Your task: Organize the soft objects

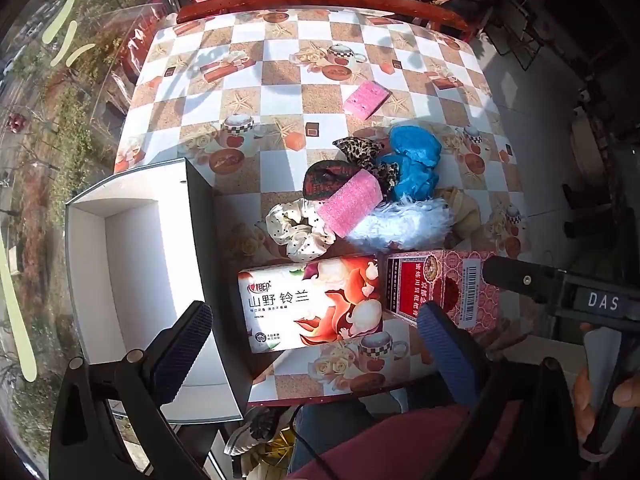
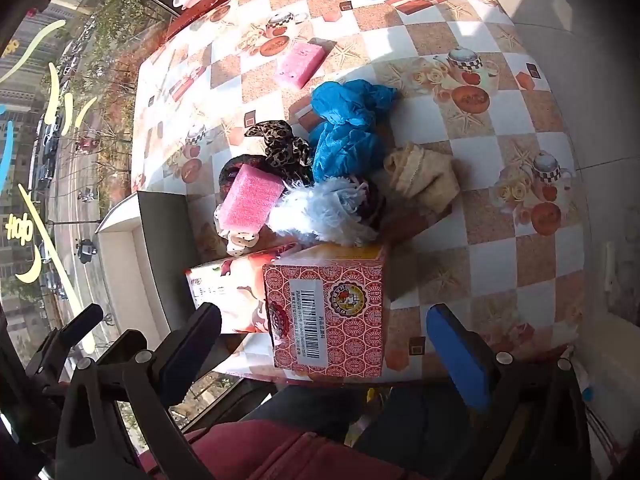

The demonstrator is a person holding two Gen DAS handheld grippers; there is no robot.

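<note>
I see the white open cardboard box (image 1: pixel 132 280) at the table's left edge. Right of it the flowered tissue box (image 1: pixel 312 304) touches the red patterned carton (image 1: pixel 440 288). Behind them lies the heap of soft things, a pink foam sponge (image 1: pixel 352 202) on top; another pink foam sponge (image 1: pixel 366 98) lies farther back, apart.

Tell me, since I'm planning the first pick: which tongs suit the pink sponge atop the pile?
Probably left tongs: open, beside the white box, with the pink foam sponge ahead. Right tongs face the red carton.
</note>
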